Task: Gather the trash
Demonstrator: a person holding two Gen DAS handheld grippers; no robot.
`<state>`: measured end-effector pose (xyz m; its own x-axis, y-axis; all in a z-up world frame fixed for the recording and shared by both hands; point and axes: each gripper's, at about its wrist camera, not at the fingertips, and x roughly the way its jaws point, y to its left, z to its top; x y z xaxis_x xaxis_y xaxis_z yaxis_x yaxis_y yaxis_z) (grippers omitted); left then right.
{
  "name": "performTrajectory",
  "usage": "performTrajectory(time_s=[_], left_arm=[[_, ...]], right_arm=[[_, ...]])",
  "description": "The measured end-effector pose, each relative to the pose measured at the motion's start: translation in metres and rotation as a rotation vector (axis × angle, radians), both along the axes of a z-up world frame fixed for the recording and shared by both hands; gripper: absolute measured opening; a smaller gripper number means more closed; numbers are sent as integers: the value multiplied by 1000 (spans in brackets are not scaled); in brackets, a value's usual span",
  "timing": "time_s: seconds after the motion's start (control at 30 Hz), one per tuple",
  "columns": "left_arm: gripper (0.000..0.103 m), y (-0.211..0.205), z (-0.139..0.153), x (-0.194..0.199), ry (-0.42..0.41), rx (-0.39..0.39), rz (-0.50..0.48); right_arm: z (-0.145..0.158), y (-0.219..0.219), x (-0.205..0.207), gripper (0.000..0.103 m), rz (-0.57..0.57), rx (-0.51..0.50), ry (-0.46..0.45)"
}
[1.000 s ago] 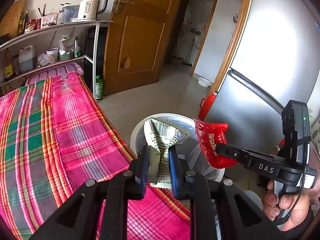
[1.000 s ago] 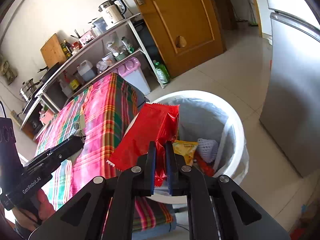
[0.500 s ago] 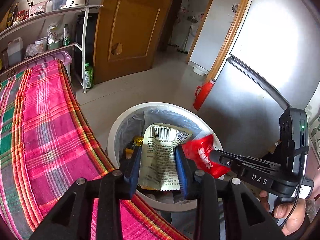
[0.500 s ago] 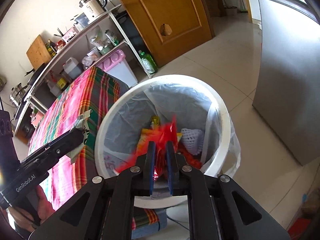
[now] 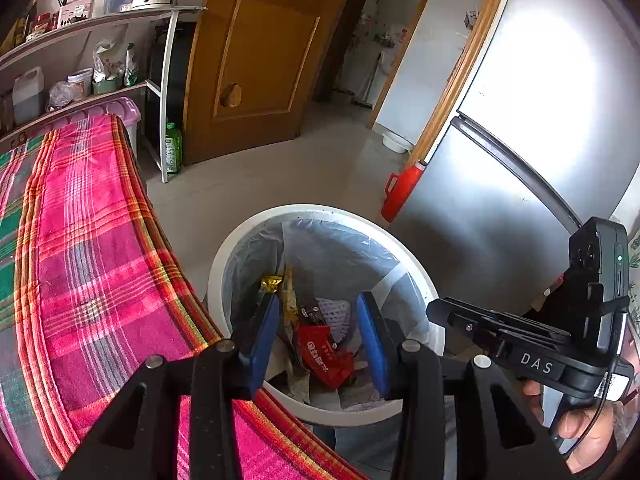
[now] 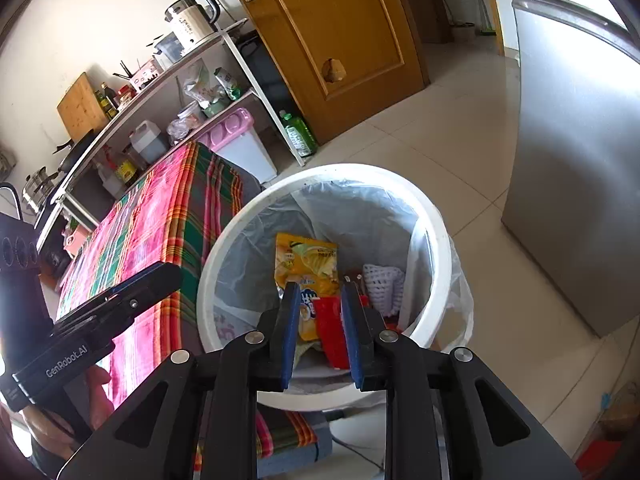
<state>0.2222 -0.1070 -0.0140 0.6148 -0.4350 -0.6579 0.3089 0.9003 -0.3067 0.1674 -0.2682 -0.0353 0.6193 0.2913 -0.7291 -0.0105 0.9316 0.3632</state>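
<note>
Left hand-held gripper, jaws just opening, empty above the white bin.

"DAS" marks the right tool; "GenRobot.AI" the left tool.

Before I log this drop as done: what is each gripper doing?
Left gripper: open, jaws just been opening, holding nothing, over the trash bin.
Right gripper: open, jaws just been opening, red wrapper released below.
</note>
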Motion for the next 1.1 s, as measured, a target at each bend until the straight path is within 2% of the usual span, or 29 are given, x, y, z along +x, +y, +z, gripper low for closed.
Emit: performTrajectory(time_s=[0.23,0.33,0.53,0.63,0.7,1.0,1.1], left_arm=[[43,11,14,-20,-44,-2,17],[45,17,22,-33,-66,-4,28],[47,33,37,-65,-116,-4,62],[53,41,44,-83,-141,-6,82],[57,47,48,-94,-157,-6,101],[58,62,51,-137,-197,25,153],[58,66,47,-150,-198,43,173]], right_arm=[[20,12,-16,23,18,-18,-58],[30,21,-27,28,31,-35,-92],[45,39,-53,29,64,-73,-150],[51,50,-67,30,92,-99,-176],[53,58,-77,30,112,-115,-189],[55,84,-114,31,177,-167,-224],[54,86,-126,39,185,-185,-237]])
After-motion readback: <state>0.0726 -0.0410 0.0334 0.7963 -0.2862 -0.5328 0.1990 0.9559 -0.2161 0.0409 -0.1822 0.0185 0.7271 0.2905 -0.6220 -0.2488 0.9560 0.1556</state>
